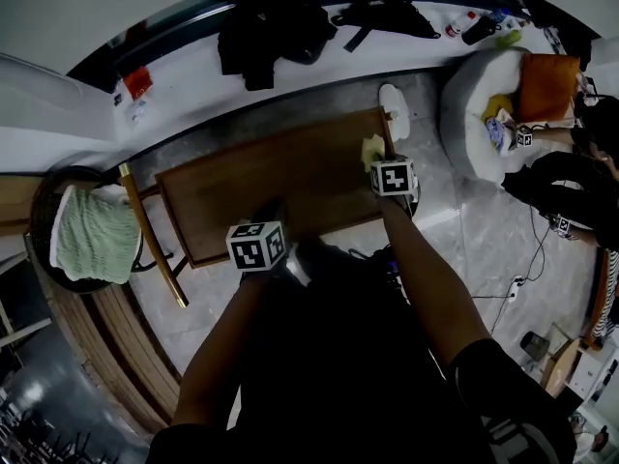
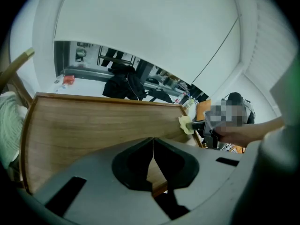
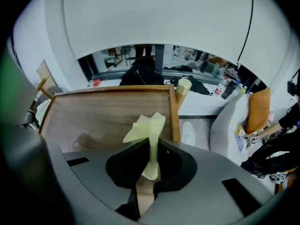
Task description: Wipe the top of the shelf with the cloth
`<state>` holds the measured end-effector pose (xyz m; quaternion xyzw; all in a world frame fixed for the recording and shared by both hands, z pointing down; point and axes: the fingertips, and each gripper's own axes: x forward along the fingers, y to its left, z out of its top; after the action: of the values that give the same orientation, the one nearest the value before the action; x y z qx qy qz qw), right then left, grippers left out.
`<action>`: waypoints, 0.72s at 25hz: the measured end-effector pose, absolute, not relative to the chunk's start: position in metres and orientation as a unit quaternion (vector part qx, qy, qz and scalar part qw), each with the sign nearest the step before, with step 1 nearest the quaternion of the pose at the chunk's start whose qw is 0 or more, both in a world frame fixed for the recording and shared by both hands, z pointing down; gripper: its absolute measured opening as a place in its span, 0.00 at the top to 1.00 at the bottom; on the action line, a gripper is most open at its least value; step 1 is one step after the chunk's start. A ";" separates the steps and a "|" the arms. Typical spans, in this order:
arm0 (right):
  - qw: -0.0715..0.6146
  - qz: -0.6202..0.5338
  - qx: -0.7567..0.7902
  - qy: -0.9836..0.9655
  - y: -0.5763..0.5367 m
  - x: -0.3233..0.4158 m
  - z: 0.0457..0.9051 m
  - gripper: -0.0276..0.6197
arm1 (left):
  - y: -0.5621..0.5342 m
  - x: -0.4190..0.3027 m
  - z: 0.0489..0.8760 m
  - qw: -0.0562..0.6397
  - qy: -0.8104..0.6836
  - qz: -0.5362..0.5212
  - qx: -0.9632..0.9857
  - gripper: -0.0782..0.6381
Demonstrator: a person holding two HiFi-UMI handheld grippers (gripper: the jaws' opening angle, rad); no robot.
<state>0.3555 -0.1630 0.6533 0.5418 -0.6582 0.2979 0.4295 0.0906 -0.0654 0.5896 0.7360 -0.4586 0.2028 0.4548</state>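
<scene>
1. While the right gripper (image 3: 151, 162) is clamped on the pale yellow cloth (image 3: 146, 124), its jaws pinch the cloth's lower part and the crumpled upper part sticks out past the tips.
2. Cloth sits over the right end of the brown wooden shelf (image 1: 261, 187) top, just beside the right edge rail and closer to the shelf's far side. Whether it presses on the wood cannot be told.
3. Left gripper (image 2: 153, 162): jaws together, nothing between them. It hangs over the shelf's near edge, left of the right gripper and well apart from the cloth.
4. Shelf top is bare wood with a raised rim, otherwise nothing on it.
5. Left of the shelf: a round dark basket (image 1: 41, 222) holding a green towel (image 1: 92, 238), and a slanted wooden pole (image 1: 153, 242) between basket and shelf.
6. Right of the shelf: a white slipper (image 1: 395, 110) on the floor near the far right corner, then a white round seat (image 1: 472, 114) with an orange cushion (image 1: 547, 87).
7. Beyond the shelf: black clothes (image 1: 269, 37) on a white ledge.
</scene>
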 end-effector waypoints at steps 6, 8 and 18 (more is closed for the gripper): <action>0.445 0.290 0.583 -0.615 -0.163 0.371 0.649 0.89 | -0.057 0.063 0.586 0.458 -0.470 0.191 0.730 0.87; 0.442 0.285 0.592 -0.611 -0.161 0.366 0.643 0.89 | -0.054 0.047 0.584 0.459 -0.478 0.183 0.726 0.87; 0.299 0.337 0.433 -0.781 -0.140 0.109 0.600 0.89 | -0.041 -0.081 0.544 0.461 -0.518 0.121 0.710 0.87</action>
<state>0.1095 -0.1404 0.6004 0.4326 -0.7808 0.3370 0.2993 -0.0815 -0.0408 0.5442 0.7103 -0.5181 0.1213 0.4609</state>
